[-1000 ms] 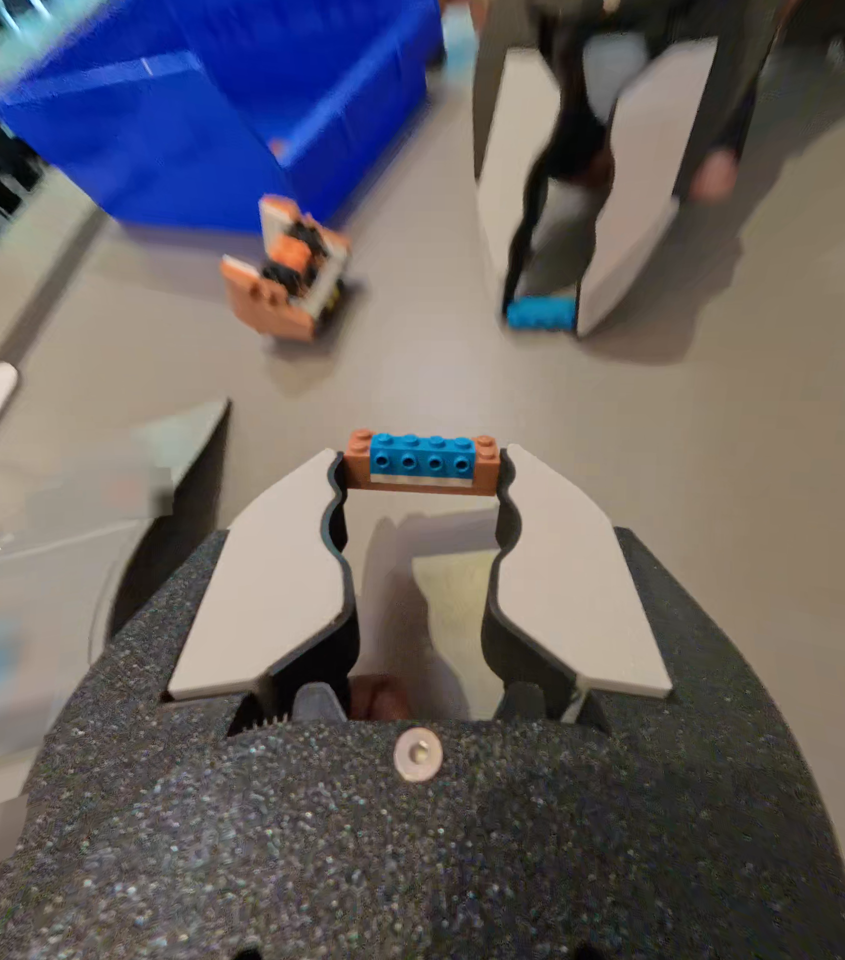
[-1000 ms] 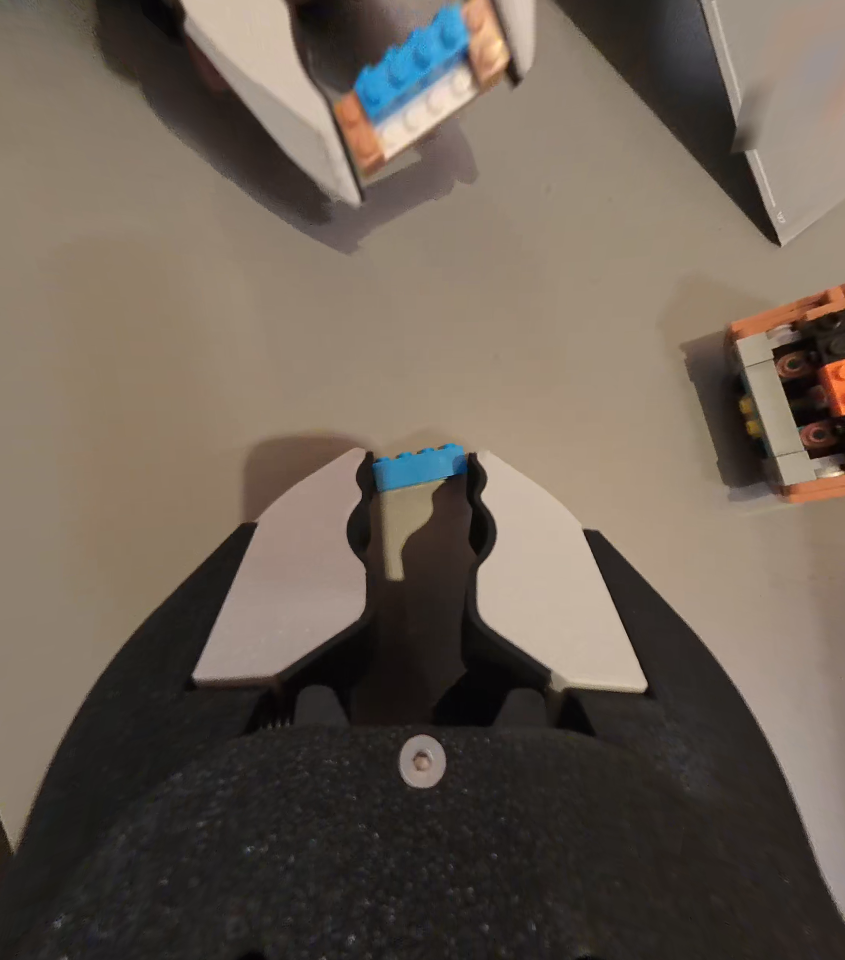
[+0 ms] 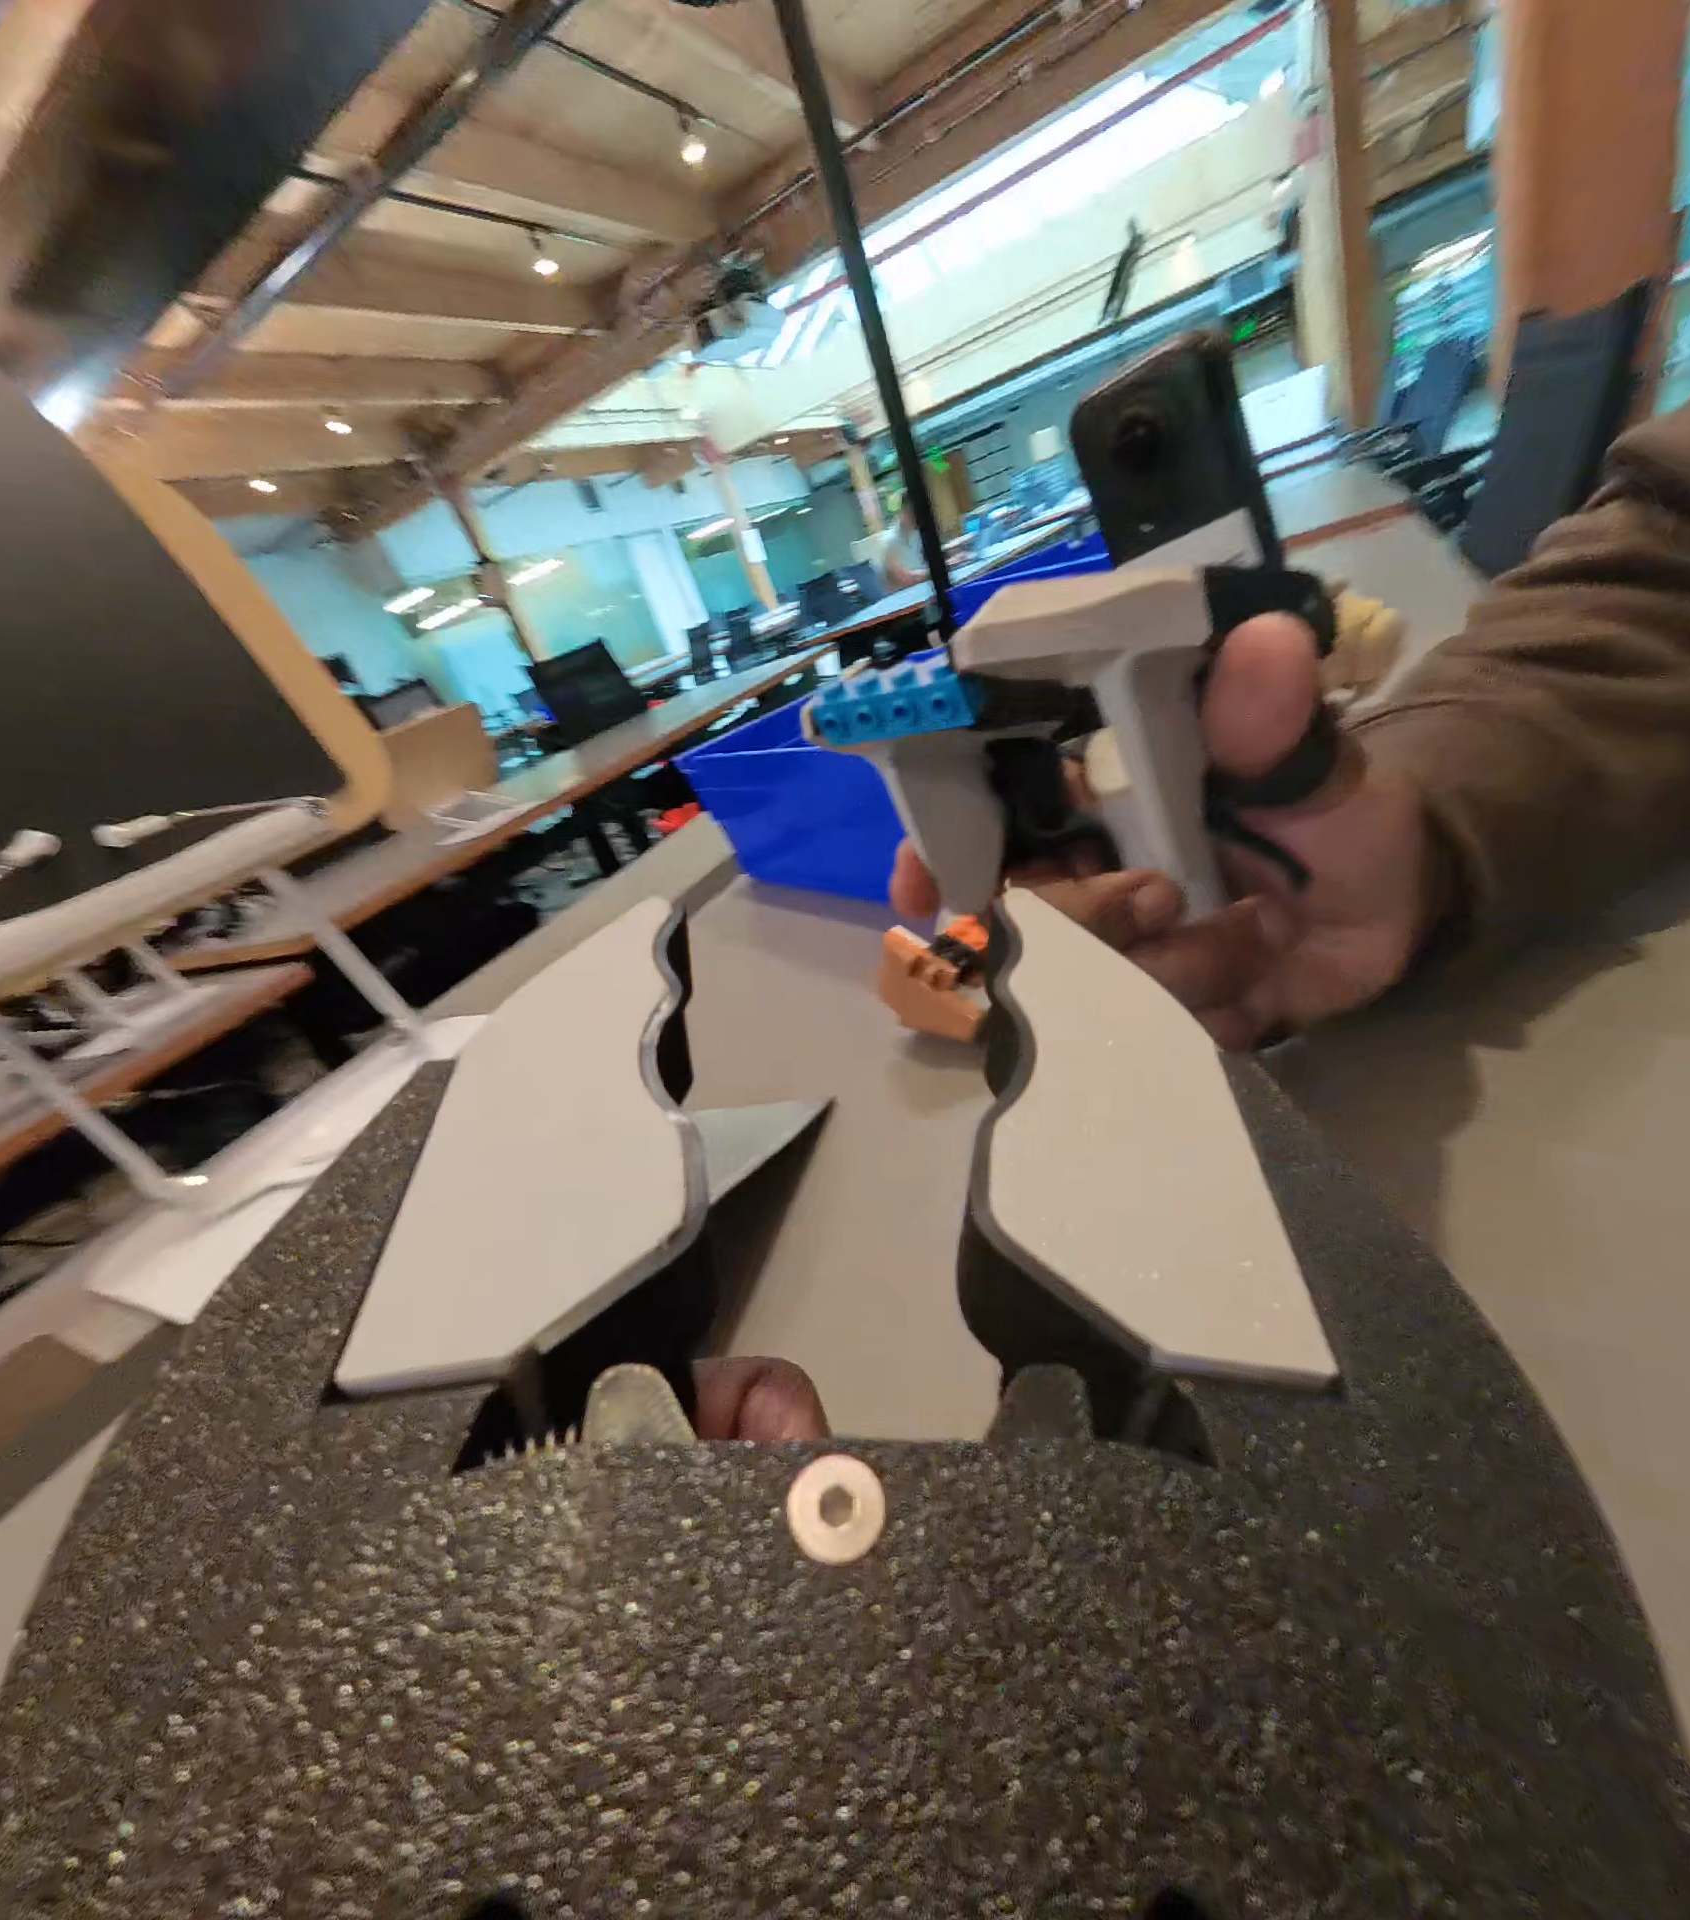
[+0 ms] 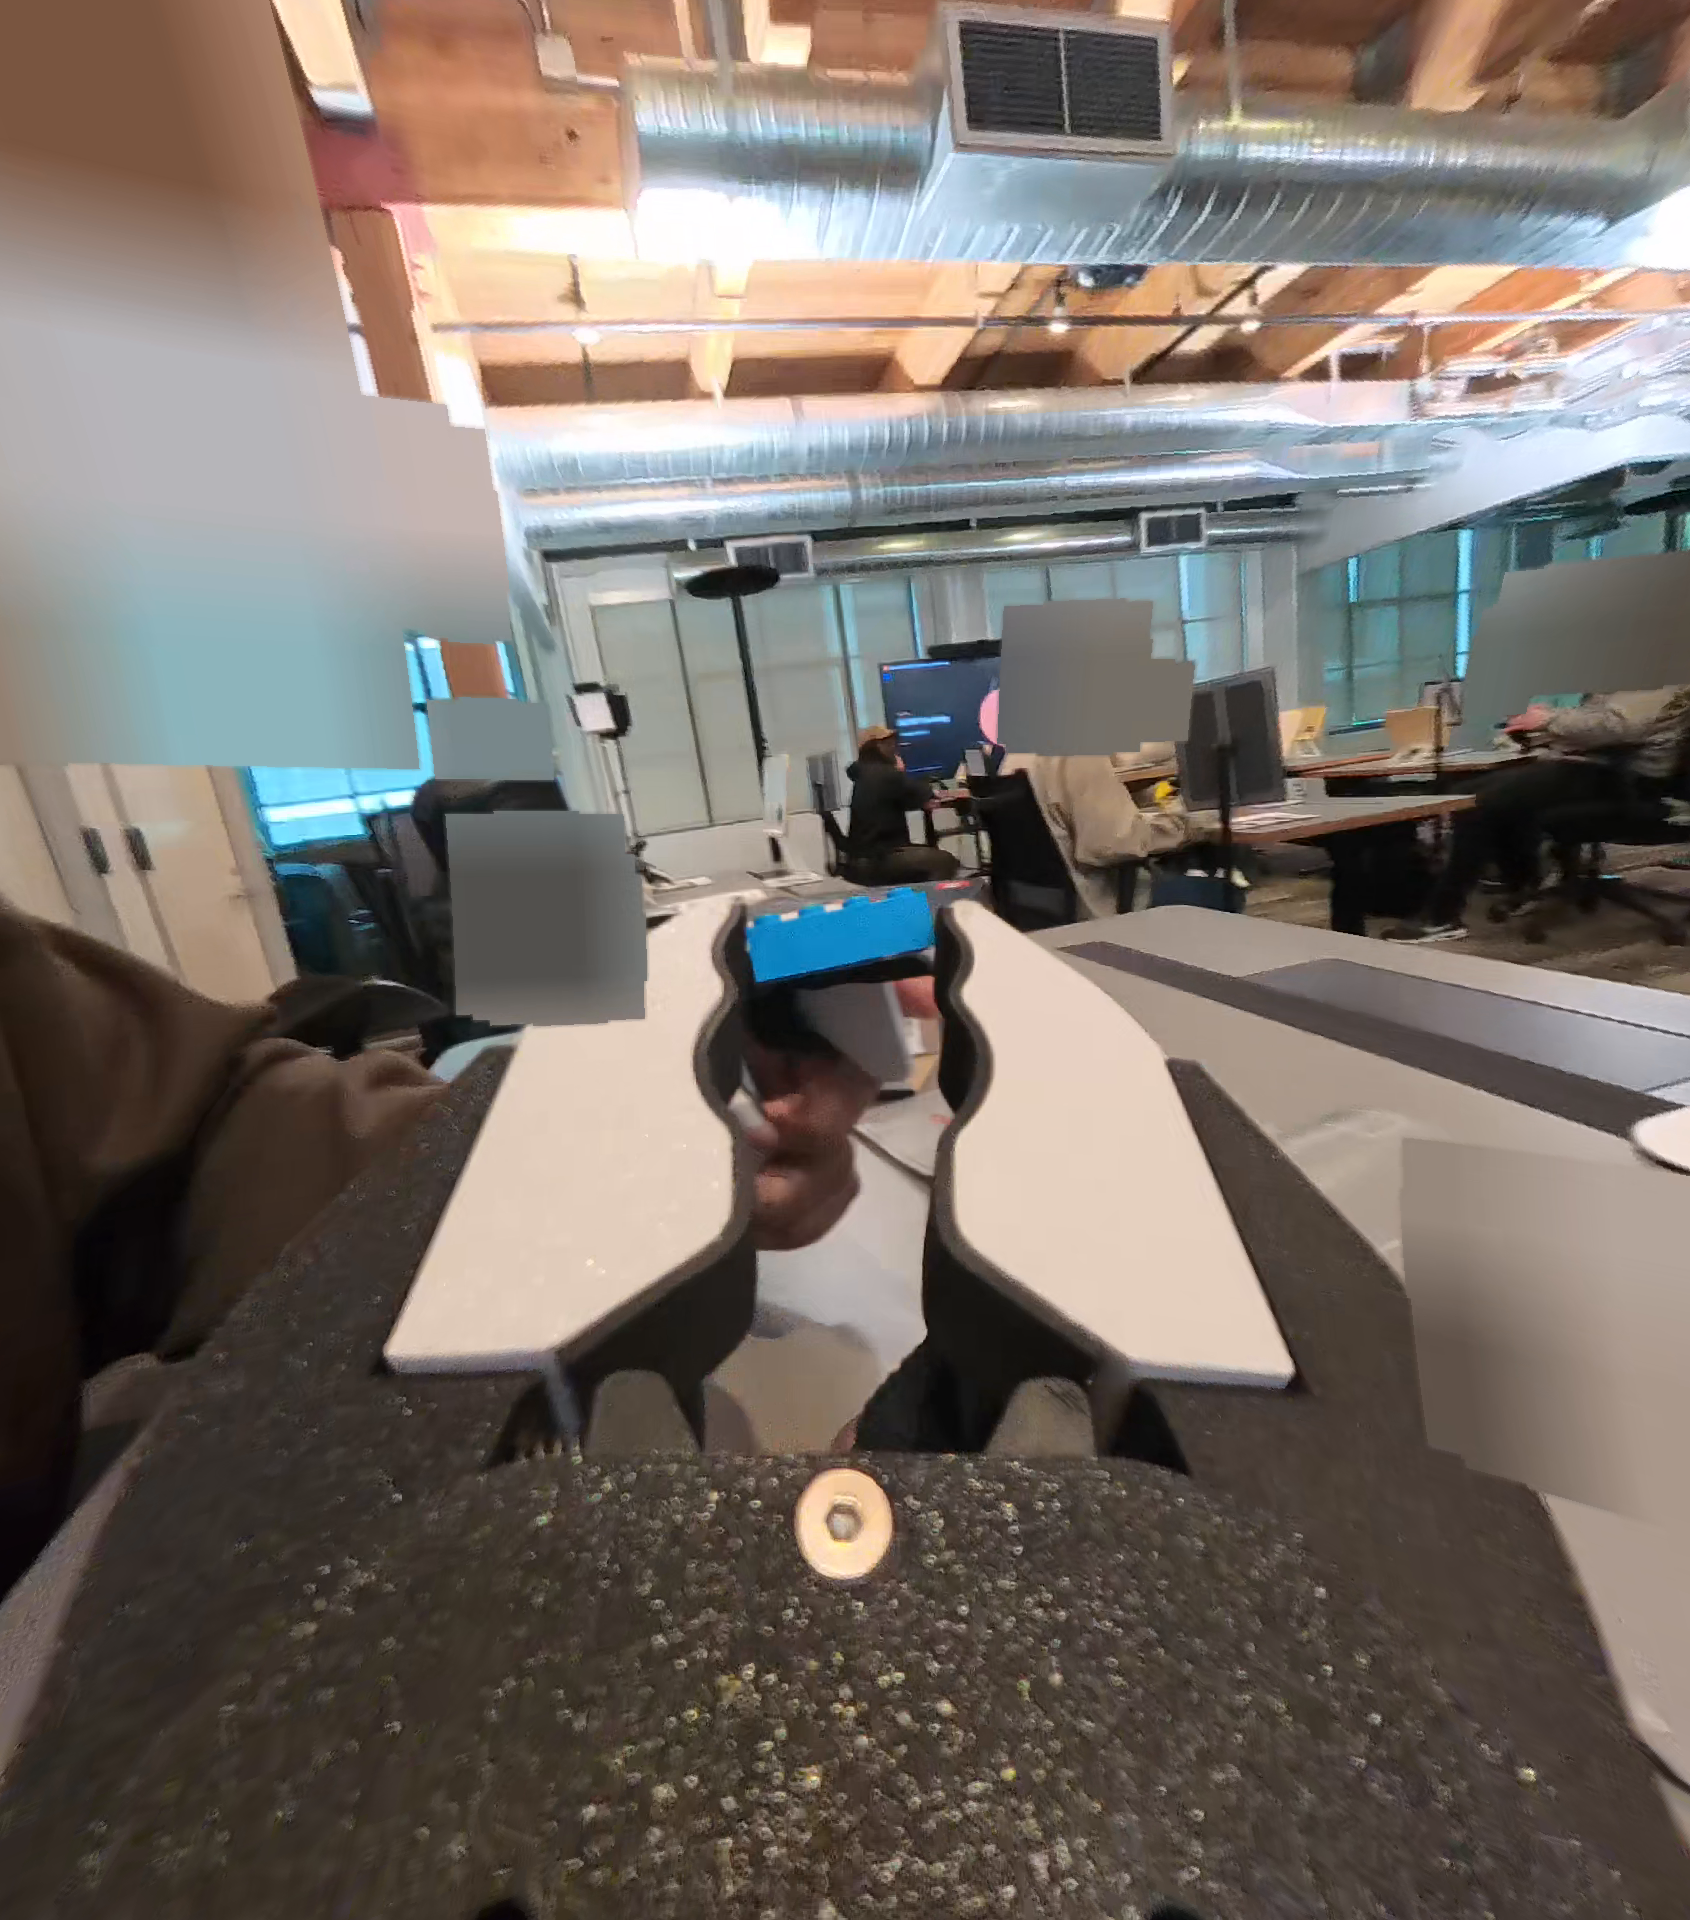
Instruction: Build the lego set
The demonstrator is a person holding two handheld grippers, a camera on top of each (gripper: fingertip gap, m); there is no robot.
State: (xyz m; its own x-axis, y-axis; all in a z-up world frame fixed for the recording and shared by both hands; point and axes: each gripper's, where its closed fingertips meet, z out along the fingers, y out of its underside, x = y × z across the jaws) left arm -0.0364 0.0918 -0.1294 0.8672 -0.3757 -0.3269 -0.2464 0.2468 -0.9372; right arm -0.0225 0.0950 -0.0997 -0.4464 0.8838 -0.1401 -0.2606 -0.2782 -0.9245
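Note:
My left gripper point(image 3: 836, 920) is open, with nothing between its fingertips, low over the grey table point(image 3: 1495, 1195). My right gripper point(image 4: 841, 920) is shut on a blue brick point(image 4: 836, 940) held up in the air. It also shows in the left wrist view point(image 3: 934, 727), raised in a hand, with the blue brick point(image 3: 888, 712) at its tips. The orange, black and grey lego build point(image 3: 929, 982) sits on the table just beyond my left gripper's right finger. In the right wrist view a hand point(image 4: 805, 1153) and a grey finger show behind the brick.
A blue bin point(image 3: 789, 821) stands on the table behind the build. A dark panel with a light frame point(image 3: 41, 644) and a clear stand over white paper point(image 3: 197, 1039) are at the left. A grey flat device point(image 4: 1443, 1029) lies at the right. People sit at desks far off. Only a small space, under 4 cm, lies between the two pairs of fingers.
Both grippers have tilted up from the table to face the room. The brown-and-blue piece is no longer between my left fingers. The right gripper, still on the blue brick, has risen.

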